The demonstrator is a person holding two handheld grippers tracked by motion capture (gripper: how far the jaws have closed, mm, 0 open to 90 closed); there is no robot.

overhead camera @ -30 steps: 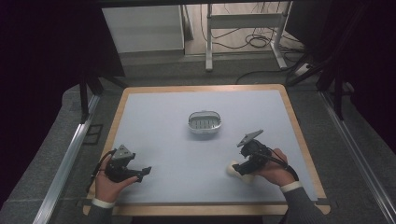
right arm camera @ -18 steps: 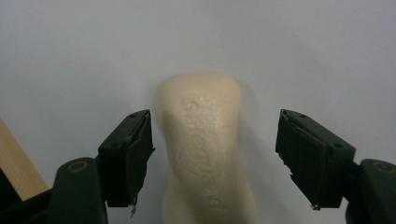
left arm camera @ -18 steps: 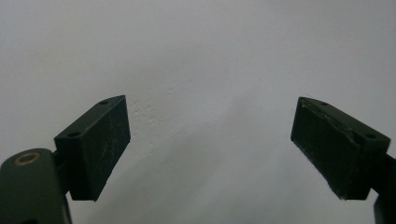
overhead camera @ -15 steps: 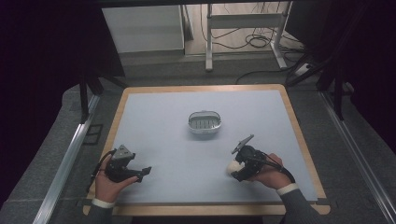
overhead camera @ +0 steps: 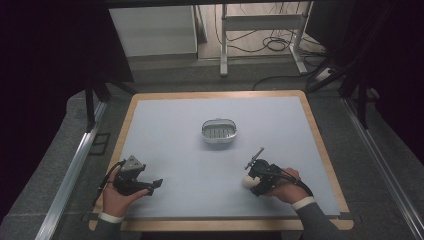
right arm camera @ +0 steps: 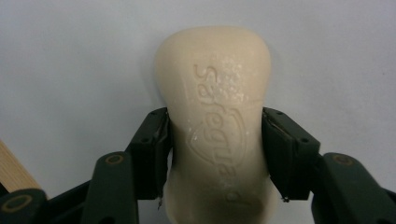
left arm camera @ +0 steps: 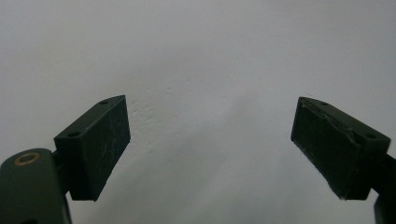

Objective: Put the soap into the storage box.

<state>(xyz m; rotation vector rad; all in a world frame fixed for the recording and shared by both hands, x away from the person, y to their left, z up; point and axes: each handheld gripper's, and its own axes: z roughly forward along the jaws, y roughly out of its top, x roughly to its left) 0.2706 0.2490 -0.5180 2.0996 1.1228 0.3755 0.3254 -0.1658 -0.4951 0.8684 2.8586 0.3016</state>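
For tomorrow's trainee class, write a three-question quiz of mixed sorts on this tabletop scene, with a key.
1. True or false: the right gripper is shut on the soap bar.
2. The left gripper stands: A open with nothing between the jaws, B shut on a sponge, C gripping the dish.
3. Fill in: the white soap dish sits near the table's ____.

Key: 1 true; 2 A; 3 middle.

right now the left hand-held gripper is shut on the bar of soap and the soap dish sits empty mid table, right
Not quite: the right hand-held gripper is the one shut on the bar of soap, as the right gripper view shows. The left hand-held gripper is open over bare table. The soap dish does sit empty mid table.
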